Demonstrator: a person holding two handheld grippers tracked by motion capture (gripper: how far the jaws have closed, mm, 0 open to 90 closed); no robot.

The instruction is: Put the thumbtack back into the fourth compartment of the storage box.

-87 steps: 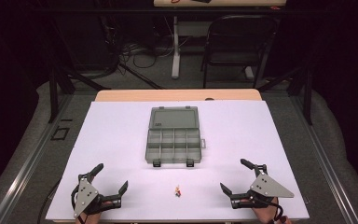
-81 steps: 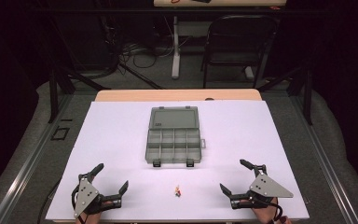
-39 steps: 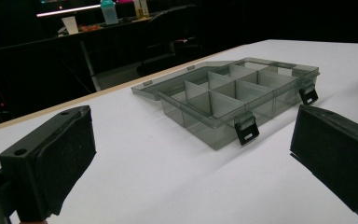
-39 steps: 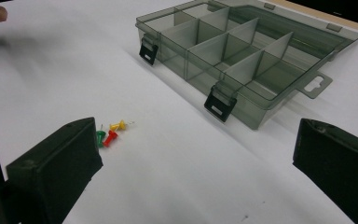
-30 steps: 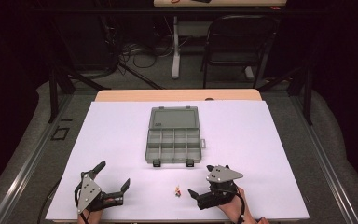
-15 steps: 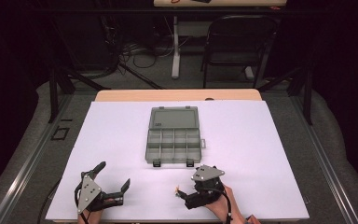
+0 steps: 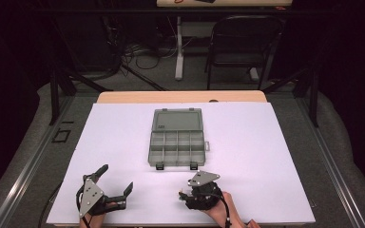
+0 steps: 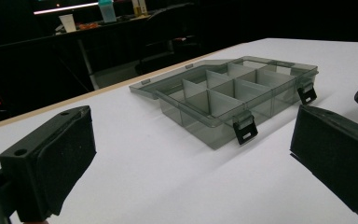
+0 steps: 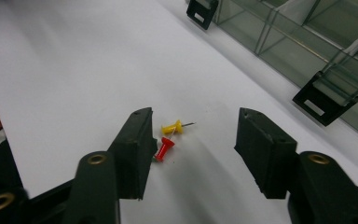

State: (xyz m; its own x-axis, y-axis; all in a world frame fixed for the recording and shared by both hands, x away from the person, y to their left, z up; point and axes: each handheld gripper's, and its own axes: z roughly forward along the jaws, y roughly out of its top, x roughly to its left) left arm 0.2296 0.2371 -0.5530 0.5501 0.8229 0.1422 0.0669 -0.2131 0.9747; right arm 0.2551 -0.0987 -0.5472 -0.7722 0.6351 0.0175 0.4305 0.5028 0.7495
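We see two small plastic push pins, a yellow push pin (image 9: pixel 173 127) and a red push pin (image 9: pixel 164 148), lying on the white table (image 7: pixel 266 142) a little way in front of the grey see-through plastic box with little rooms (image 7: pixel 177 144). The pins touch each other. The yellow one points its needle toward the box, and the red one lies slanted below it.

Our right gripper (image 9: pixel 191 140) sits right over them. Its jaws have just been closing and stand half apart, with both pins between them. The pins lie close to one pad (image 9: pixel 133 149), the far pad is not near yet. We think nothing is pinched yet.

Our left gripper (image 7: pixel 111 183) rests well apart, spread wide and holding nothing.
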